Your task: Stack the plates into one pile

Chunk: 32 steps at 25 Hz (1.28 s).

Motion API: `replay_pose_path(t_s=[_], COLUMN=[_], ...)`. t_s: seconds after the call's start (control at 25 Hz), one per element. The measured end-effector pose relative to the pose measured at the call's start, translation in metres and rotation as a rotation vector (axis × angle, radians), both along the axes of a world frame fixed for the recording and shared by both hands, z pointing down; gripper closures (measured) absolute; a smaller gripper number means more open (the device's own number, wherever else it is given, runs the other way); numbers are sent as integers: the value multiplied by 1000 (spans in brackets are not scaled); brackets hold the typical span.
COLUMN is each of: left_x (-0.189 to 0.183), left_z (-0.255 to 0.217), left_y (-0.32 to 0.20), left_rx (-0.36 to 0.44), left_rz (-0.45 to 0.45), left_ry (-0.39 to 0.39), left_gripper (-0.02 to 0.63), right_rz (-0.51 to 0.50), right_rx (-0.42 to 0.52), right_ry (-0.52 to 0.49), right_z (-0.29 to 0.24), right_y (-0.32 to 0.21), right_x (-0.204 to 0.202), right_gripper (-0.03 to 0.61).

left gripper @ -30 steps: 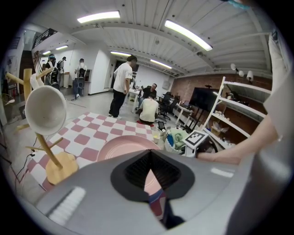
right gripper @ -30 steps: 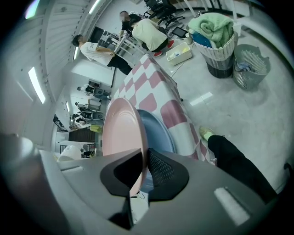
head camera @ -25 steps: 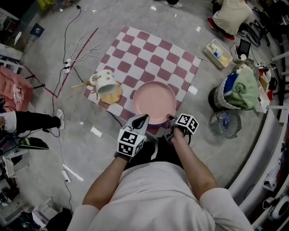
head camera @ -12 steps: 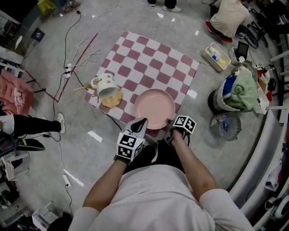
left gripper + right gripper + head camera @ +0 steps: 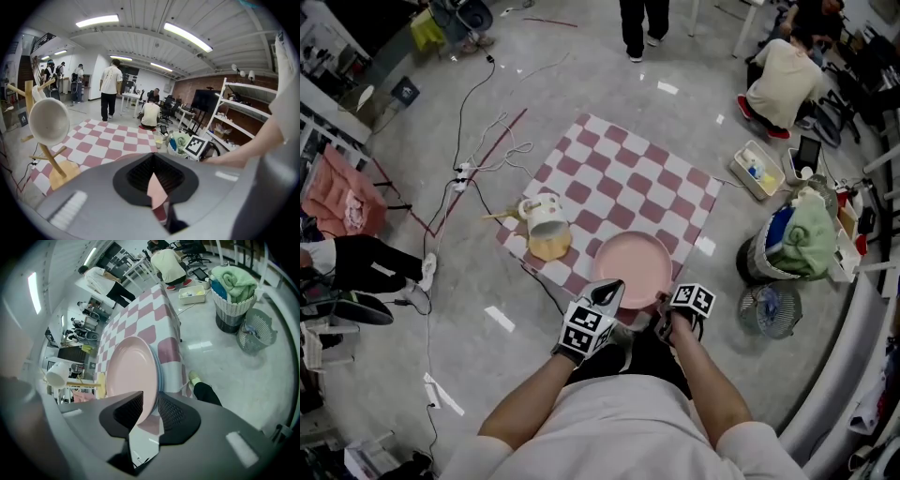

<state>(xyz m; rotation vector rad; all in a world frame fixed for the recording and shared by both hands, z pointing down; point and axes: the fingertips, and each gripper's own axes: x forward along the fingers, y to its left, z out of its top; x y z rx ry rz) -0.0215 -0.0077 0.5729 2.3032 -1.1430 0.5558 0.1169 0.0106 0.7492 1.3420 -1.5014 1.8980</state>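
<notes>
rim of pink plate (image 5: 633,267) pinched by left gripper (image 5: 611,291) at seven o'clock, right gripper (image 5: 661,303) at five o'clock, near checkered cloth's (image 5: 628,178) six o'clock corner.

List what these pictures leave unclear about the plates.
- Plates under the pink plate: in the head view it covers them; the right gripper view shows only a bluish rim.
- Hold of the left gripper: in the left gripper view its body hides all but a pink sliver.
</notes>
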Motion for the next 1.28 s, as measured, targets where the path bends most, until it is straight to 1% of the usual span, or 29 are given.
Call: replay_pose_path(t_s=[0.12, 0.2, 0.28, 0.44, 0.52, 0.6, 0.64, 0.76, 0.88, 1.04, 1.28], left_x=[-1, -2, -2, 2, 3, 3, 3, 0, -2, -8, -11], left_z=[-6, -9, -11, -19, -25, -33, -37, -55, -79, -115, -175], left_y=[-3, -5, -6, -9, -11, -13, -15, -21, -30, -38, -47], left_rx=[6, 6, -1, -15, -20, -28, -31, -28, -4, 40, 148], left_rz=[1, -4, -9, -8, -10, -17, -23, -42, -57, -67, -56], left_ry=[6, 15, 27, 55, 76, 103, 116, 154, 189, 224, 269], left_gripper=[607, 607, 607, 607, 607, 607, 607, 607, 607, 607, 607], right_rz=[-36, -79, -112, -141, -155, -167, -172, -181, -203, -250, -286], right_rx=[42, 94, 160, 284, 343, 406, 442, 553, 651, 778, 954], right_ry=[20, 26, 18, -26, -43, -59, -63, -69, -66, -25, 1], right_z=[-16, -33, -55, -101, -124, -147, -160, -198, -235, -281, -344], right_y=[-2, -7, -15, -34, -42, -50, -55, -67, -76, -80, -85], right_x=[3, -3, -12, -32, -41, -48, -50, -57, -65, -73, -86], right_gripper=[491, 493, 497, 502, 533, 537, 555, 568, 568, 569, 569])
